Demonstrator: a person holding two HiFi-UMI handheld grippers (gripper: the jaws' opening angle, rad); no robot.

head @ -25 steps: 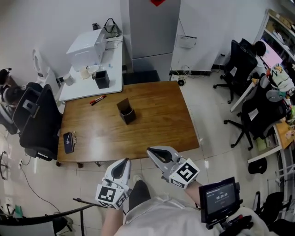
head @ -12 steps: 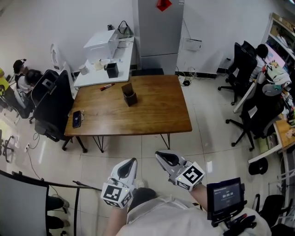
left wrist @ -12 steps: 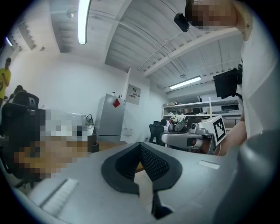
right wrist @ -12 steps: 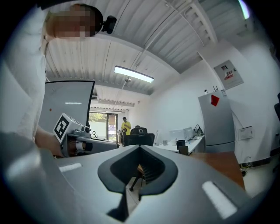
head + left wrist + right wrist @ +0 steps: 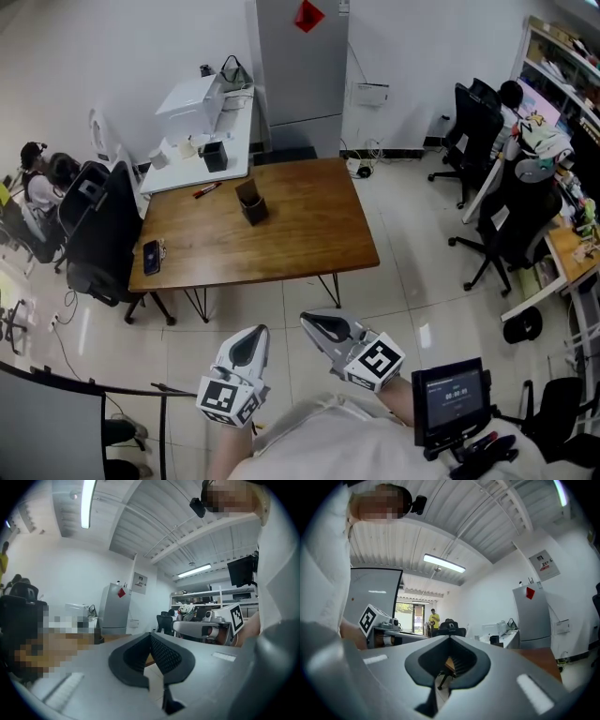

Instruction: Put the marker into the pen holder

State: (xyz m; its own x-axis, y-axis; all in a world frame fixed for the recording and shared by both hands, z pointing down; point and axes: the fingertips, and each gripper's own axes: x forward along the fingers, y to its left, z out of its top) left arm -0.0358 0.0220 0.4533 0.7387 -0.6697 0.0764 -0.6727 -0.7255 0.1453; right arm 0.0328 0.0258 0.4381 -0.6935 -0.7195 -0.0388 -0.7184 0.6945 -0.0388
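Observation:
Both grippers hang over the tiled floor, well short of the wooden table (image 5: 291, 234). A dark pen holder (image 5: 250, 203) stands upright on the far middle of the table. A red marker (image 5: 205, 190) lies near the table's far left corner, to the left of the holder. My left gripper (image 5: 249, 339) is shut with nothing in it, its jaws meeting at the tips in the left gripper view (image 5: 150, 637). My right gripper (image 5: 319, 323) is also shut and empty, seen close up in the right gripper view (image 5: 450, 640).
A phone (image 5: 150, 258) lies at the table's left edge. A black office chair (image 5: 98, 234) stands left of the table, with a person (image 5: 42, 173) seated beyond it. A white side table (image 5: 202, 159) with a machine and a grey cabinet (image 5: 300, 66) stand behind. More chairs (image 5: 506, 225) fill the right.
The table has drawn away from the grippers in the head view: floor now lies between them and it. Both grippers stay shut and side by side.

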